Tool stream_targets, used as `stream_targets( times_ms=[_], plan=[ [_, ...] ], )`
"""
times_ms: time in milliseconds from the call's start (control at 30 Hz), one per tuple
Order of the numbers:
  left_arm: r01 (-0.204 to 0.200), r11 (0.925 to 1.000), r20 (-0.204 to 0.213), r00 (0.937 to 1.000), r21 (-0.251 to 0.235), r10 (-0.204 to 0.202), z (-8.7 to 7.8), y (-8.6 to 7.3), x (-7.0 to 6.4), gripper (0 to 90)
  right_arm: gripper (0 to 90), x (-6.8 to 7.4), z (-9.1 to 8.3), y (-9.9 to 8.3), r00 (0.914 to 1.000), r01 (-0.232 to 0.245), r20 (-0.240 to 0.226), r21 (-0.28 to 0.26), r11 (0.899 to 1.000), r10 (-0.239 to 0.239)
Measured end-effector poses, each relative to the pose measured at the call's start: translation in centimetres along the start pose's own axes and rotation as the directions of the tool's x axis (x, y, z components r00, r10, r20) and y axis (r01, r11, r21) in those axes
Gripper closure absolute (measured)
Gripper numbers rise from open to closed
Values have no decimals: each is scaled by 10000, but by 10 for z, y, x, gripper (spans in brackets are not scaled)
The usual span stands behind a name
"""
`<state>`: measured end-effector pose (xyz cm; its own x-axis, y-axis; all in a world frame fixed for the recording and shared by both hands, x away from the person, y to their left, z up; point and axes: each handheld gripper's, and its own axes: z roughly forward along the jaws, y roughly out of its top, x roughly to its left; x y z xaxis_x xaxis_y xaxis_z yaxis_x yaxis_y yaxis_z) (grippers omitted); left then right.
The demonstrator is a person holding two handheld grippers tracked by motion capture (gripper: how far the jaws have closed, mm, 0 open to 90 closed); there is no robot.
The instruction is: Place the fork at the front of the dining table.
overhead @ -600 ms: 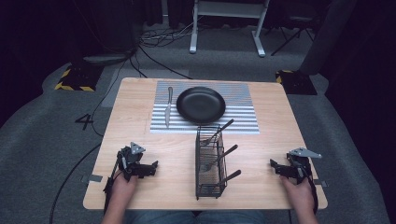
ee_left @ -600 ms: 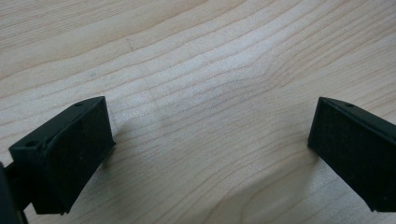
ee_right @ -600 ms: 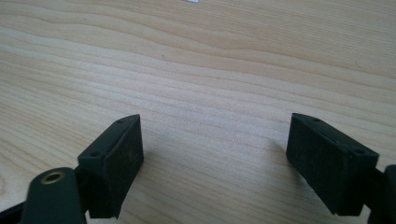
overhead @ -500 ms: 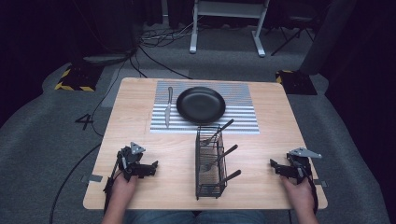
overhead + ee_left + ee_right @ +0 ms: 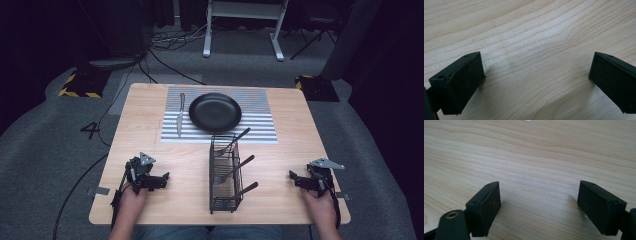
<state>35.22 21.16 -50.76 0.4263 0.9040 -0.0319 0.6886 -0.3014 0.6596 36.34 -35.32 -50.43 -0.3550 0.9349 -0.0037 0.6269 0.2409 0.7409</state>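
The left gripper [image 5: 159,181] and right gripper [image 5: 296,180] rest wide apart and hold nothing, one on each side of the wire basket [image 5: 225,175] of forks, probably waiting to start.

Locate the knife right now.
High view: the knife lies on the striped placemat, at its left edge, just left of the black plate, far from both hand-held grippers.
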Motion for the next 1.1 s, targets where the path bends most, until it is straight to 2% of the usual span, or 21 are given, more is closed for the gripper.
stream_targets(
  times_ms=[200,267,333,367,400,433,467,500,567,700,733,767,900,933,967,1033,1100],
  plan=[
    [45,10000,-32,10000,-11,-45,0,0,-1,0,191,0,0,0,10000,0,-4,-8,10000,0],
    [42,10000,-31,10000,-10,-42,0,0,-1,0,225,0,-1,-1,10000,7,-12,-53,10000,-7],
    [42,10000,-30,10000,-9,-43,0,0,-1,0,324,-1,-4,-3,9999,-103,60,-144,9998,104],
    [43,10000,-30,10000,-10,-43,0,0,-1,0,324,-1,-4,-3,9999,-103,60,-144,9998,104],
    [46,10000,-30,10000,-10,-46,0,0,-1,0,395,-1,-7,-2,9999,-126,-44,-106,9999,126],
    [44,10000,-29,10000,-8,-44,0,0,-1,0,426,-2,-9,-1,9991,-315,-271,5,9995,315],
    [45,10000,-28,10000,-10,-45,0,0,-1,0,426,-2,-9,-1,9991,-315,-271,5,9995,315],
    [42,10000,-28,10000,-6,-42,0,0,0,0,440,-1,-12,2,9959,-570,-688,219,9981,584],
    [45,10000,-28,10000,-10,-45,0,0,-1,0,440,0,-14,3,9950,-577,-805,171,9982,589],
    [45,10000,-28,10000,-9,-45,0,0,0,0,443,9,-27,11,9935,-182,-1123,-123,9998,167],
    [44,10000,-28,10000,-11,-44,0,0,0,0,443,15,-36,15,9914,49,-1307,-298,9995,-87],
    [43,10000,-30,10000,-10,-43,0,0,0,0,443,15,-36,15,9914,49,-1307,-298,9995,-87],
    [42,10000,-33,10000,-11,-42,0,0,0,0,443,26,-51,21,9829,516,-1750,-366,9980,-572],
    [42,10000,-28,10000,-8,-42,0,0,0,0,443,30,-60,24,9790,747,-1877,-331,9967,-796],
    [42,10000,-28,10000,-8,-42,0,0,0,0,443,30,-60,24,9790,747,-1877,-331,9967,-796],
    [42,10000,-30,10000,-7,-42,0,0,-1,0,441,36,-75,29,9694,968,-2203,-638,9933,-1086],
    [43,10000,-33,10000,-13,-43,0,0,-1,0,441,40,-81,33,9601,1082,-2510,-737,9914,-1234]
  ],
)
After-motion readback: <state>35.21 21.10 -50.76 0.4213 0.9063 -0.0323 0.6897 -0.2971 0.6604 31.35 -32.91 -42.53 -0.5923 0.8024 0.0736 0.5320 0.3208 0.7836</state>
